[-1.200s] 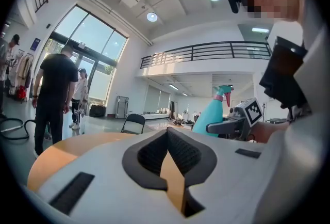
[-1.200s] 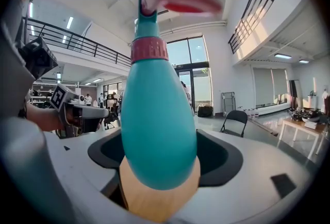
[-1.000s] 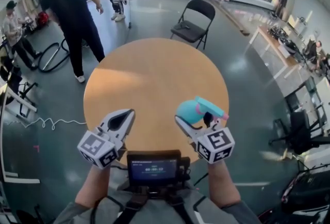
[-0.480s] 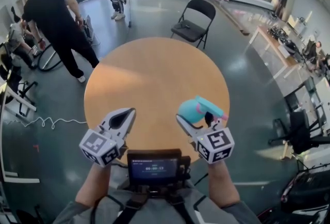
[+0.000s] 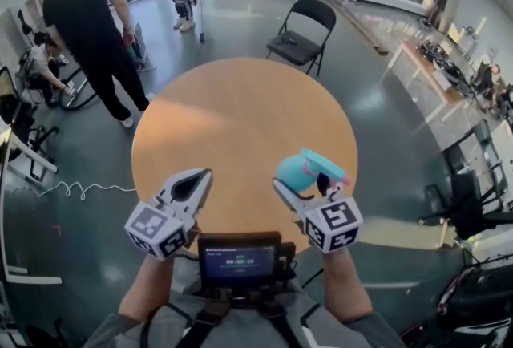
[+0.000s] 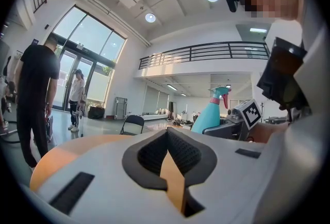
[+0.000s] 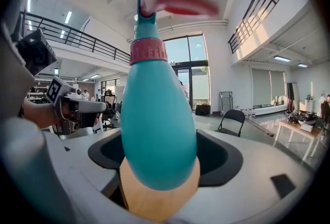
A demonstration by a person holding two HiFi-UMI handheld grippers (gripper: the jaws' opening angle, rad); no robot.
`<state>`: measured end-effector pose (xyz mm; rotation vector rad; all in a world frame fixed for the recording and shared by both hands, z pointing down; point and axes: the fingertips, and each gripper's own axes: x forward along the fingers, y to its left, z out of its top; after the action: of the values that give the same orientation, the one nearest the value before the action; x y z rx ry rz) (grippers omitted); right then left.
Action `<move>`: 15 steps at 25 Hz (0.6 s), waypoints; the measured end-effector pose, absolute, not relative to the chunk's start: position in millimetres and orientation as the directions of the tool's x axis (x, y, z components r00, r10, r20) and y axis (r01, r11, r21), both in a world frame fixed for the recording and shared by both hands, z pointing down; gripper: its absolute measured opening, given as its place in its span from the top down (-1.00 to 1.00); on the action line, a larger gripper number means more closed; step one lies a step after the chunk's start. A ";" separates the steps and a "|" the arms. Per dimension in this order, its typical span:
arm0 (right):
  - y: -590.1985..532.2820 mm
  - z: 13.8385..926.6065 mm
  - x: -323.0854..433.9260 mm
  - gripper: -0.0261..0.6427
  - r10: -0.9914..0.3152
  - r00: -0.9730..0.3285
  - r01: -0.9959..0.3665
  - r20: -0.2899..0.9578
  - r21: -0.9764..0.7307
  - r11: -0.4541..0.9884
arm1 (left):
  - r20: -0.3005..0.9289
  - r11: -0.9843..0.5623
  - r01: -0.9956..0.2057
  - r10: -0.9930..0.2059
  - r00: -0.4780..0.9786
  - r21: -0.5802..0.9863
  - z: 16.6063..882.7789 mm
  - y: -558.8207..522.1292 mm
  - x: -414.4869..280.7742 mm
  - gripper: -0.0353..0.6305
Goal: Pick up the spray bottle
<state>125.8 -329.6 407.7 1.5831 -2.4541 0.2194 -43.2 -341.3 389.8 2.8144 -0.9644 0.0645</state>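
Observation:
A teal spray bottle (image 5: pixel 298 171) with a pink collar and pink trigger sits between the jaws of my right gripper (image 5: pixel 300 183), which is shut on its rounded body, over the near right part of the round wooden table (image 5: pixel 240 122). In the right gripper view the bottle (image 7: pixel 157 114) stands upright and fills the middle, its bottom apparently lifted off the tabletop. My left gripper (image 5: pixel 199 177) hovers over the table's near left edge, shut with nothing in it; its jaws (image 6: pixel 167 152) meet. From the left gripper view the bottle (image 6: pixel 210 114) shows at the right.
A black folding chair (image 5: pixel 300 34) stands beyond the table. A person in black (image 5: pixel 88 26) stands at the far left, with others behind and beside. A white cable (image 5: pixel 72 190) lies on the floor at left. Desks and office chairs (image 5: pixel 465 202) line the right side.
Both grippers and the bottle have kept still. The person in black at the back has stepped to the left.

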 end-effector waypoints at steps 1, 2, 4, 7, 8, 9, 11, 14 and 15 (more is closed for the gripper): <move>-329.6 407.4 125.7 -0.32 -0.880 -0.399 -0.912 0.256 -0.011 0.410 | 0.095 -0.778 -0.612 -0.605 0.790 0.139 390.5 -341.0 -43.7 0.88; -329.4 406.9 125.8 -0.32 -0.880 -0.399 -0.912 0.256 -0.011 0.410 | 0.097 -0.777 -0.614 -0.607 0.789 0.136 390.4 -340.6 -44.2 0.88; -328.8 406.4 127.1 -0.32 -0.880 -0.399 -0.912 0.258 -0.008 0.411 | 0.098 -0.773 -0.620 -0.613 0.784 0.132 389.6 -340.5 -45.1 0.88; -329.7 405.6 128.9 -0.32 -0.882 -0.396 -0.913 0.256 -0.012 0.407 | 0.098 -0.769 -0.625 -0.618 0.780 0.133 388.1 -343.1 -45.1 0.88; -330.1 405.4 129.0 -0.32 -0.882 -0.395 -0.914 0.256 -0.012 0.406 | 0.099 -0.770 -0.625 -0.617 0.781 0.132 387.6 -344.0 -44.7 0.88; -330.4 405.2 129.0 -0.32 -0.882 -0.395 -0.914 0.255 -0.012 0.406 | 0.097 -0.770 -0.625 -0.617 0.781 0.131 386.6 -344.8 -44.2 0.88; -331.0 404.8 128.9 -0.32 -0.882 -0.398 -0.913 0.253 -0.012 0.408 | 0.087 -0.768 -0.628 -0.622 0.778 0.127 383.1 -345.7 -43.3 0.88; -330.9 404.3 129.8 -0.32 -0.881 -0.399 -0.912 0.254 -0.011 0.410 | 0.090 -0.771 -0.626 -0.619 0.780 0.117 382.6 -345.4 -42.2 0.88; -330.7 404.3 129.7 -0.32 -0.881 -0.399 -0.912 0.255 -0.010 0.410 | 0.091 -0.772 -0.625 -0.618 0.780 0.114 383.0 -345.5 -42.3 0.88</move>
<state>129.7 -330.7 404.3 1.5854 -2.4557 0.2184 -42.3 -345.5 383.0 2.8329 -0.9947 0.0727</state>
